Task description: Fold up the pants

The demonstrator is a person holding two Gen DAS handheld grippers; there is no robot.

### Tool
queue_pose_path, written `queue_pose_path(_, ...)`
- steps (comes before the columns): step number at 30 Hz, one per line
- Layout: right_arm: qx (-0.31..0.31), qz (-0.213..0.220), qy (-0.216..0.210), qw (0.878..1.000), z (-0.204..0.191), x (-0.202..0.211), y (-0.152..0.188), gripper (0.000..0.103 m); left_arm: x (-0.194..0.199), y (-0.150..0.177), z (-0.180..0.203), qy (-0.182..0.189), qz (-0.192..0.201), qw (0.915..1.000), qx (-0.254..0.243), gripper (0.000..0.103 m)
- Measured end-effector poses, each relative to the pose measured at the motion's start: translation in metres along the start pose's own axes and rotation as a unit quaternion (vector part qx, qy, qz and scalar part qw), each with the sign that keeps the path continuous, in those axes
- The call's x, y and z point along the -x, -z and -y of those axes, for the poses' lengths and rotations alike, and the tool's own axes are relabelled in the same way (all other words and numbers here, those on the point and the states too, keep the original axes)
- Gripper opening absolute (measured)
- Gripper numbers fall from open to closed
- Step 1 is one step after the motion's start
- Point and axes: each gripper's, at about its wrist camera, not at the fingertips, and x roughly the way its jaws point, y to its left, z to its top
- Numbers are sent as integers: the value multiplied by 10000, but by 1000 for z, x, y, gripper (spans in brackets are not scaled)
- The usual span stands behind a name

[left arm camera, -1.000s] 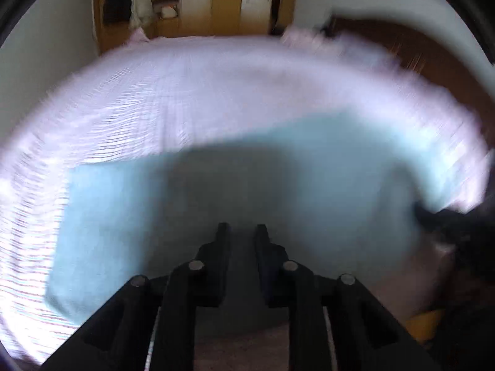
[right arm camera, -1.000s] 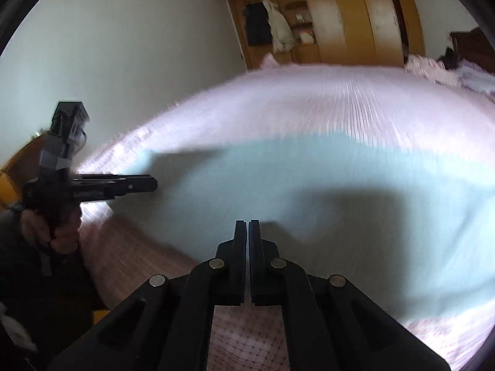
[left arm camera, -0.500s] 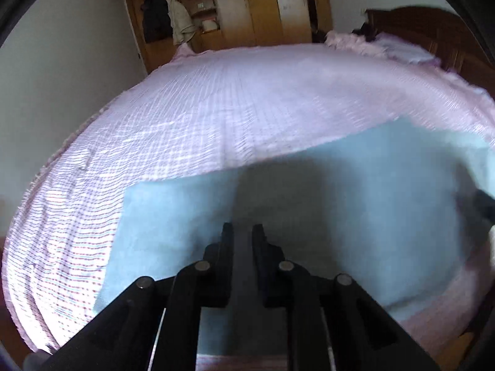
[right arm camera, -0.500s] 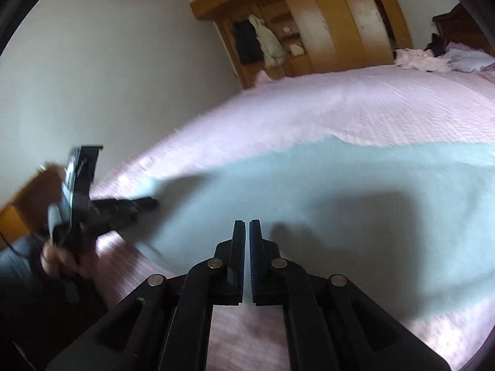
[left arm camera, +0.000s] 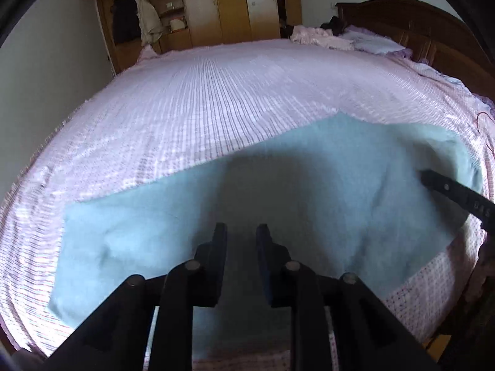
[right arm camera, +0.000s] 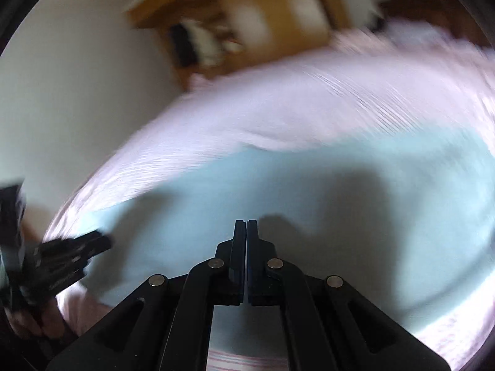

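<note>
Light blue pants point(left arm camera: 309, 204) lie spread flat across the near part of a pink checked bedspread point(left arm camera: 247, 92). My left gripper point(left arm camera: 241, 232) hovers over their middle. Its jaws stand a little apart and are opening, with nothing between them. At the right end of the pants the tip of my right gripper point(left arm camera: 448, 190) reaches in over the cloth. The right wrist view is blurred by motion. In it the pants point(right arm camera: 309, 201) lie below my right gripper point(right arm camera: 246, 225), which is shut and holds nothing. My left gripper point(right arm camera: 77, 253) shows at the left edge, held in a hand.
A wooden wardrobe point(left arm camera: 216, 6) with hanging clothes point(left arm camera: 148, 15) stands behind the bed. A dark wooden headboard point(left arm camera: 417, 24) and a heap of pink and white laundry point(left arm camera: 340, 38) are at the far right. The bed's near edge runs just below the pants.
The left view has drawn back from the pants and sharpened, and the left jaws have spread slightly. The right gripper has swung and rolled, blurring its view; it stays shut.
</note>
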Motion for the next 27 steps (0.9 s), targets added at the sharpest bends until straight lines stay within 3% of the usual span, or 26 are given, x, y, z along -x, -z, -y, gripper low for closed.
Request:
queue_pose_path(3,-435,44,-86,9990,39,17,6,0,-10,5,3,-58,-93,9999,-5,21)
queue_pose_path(7,-420,673,553,9953,65,55,-2,0,-6,0,5,129,-24,9999,81,20)
queue_pose_path(10,-473,274,1034,9931,83,47,-2,0,-15,3,11,146,-138,9998,63,20)
queue_pose_path(12,-694,345,970,9923,92,49,-3,0,-23,7,11,176,-187,9996,68,22)
queue_pose_path(14,-521,537,1263,9892,85,61,-3,0,-17,5,8,211,-192,9995,142,22)
queue_pose_path(16,-353,891,1091,9894,75,72,-3,0,-3,3,5,485,-83,9983,302,20)
queue_pose_path(18,-394,852,1013,9904,75,74,-2,0,5,6,8,823,9,9963,235,22)
queue_pose_path(20,-396,491,1709,9833,86,63,-2,0,-5,15,15,623,-214,9978,51,22)
queue_pose_path(22,-498,581,1620,9838,88,66,-4,0,-10,19,18,570,-185,9982,-1,22)
queue_pose_path(24,-319,735,1792,9805,84,79,-4,0,-4,11,27,517,-253,9983,-118,18)
queue_pose_path(27,-402,829,1498,9844,85,86,0,0,20,-3,40,1108,38,9938,21,17)
